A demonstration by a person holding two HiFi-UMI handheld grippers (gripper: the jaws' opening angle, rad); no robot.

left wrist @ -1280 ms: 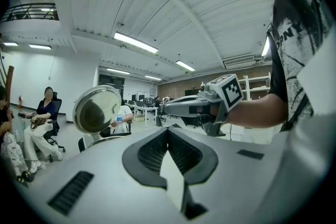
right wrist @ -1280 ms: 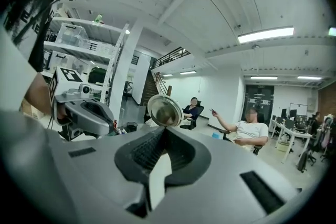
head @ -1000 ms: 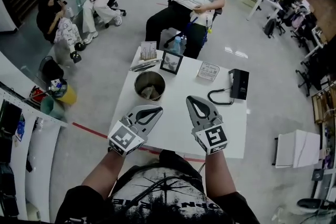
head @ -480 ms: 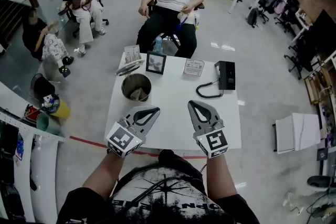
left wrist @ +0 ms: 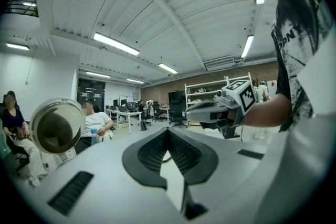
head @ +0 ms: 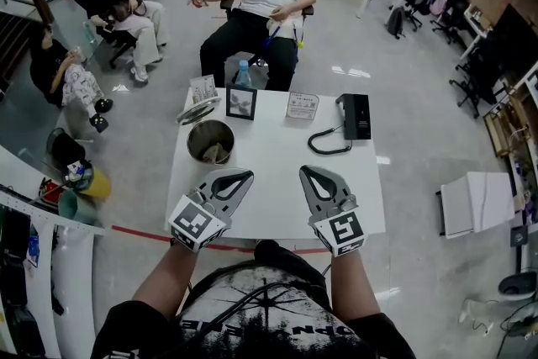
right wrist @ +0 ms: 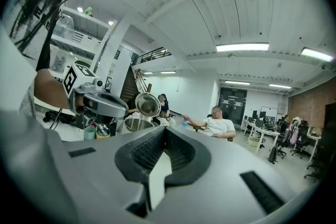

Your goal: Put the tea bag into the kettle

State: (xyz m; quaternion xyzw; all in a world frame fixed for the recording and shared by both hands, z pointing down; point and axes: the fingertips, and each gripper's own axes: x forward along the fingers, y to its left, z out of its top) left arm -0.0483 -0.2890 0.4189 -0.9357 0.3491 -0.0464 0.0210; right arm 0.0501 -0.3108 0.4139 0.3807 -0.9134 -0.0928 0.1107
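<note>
1. Left tool [head: 244,176] and right tool [head: 306,171] have both slid a little sideways, away from the kettle [head: 192,145].
2. Each tool is squeezed shut and holds nothing.
3. Ahead and left of the left tool, the kettle stands with its lid [head: 195,112] up, so things can drop in. A pale lump inside looks like the tea bag [head: 215,153].
4. Bare surface [head: 277,139] lies ahead of the tools, and its near edge is right under them.
</note>
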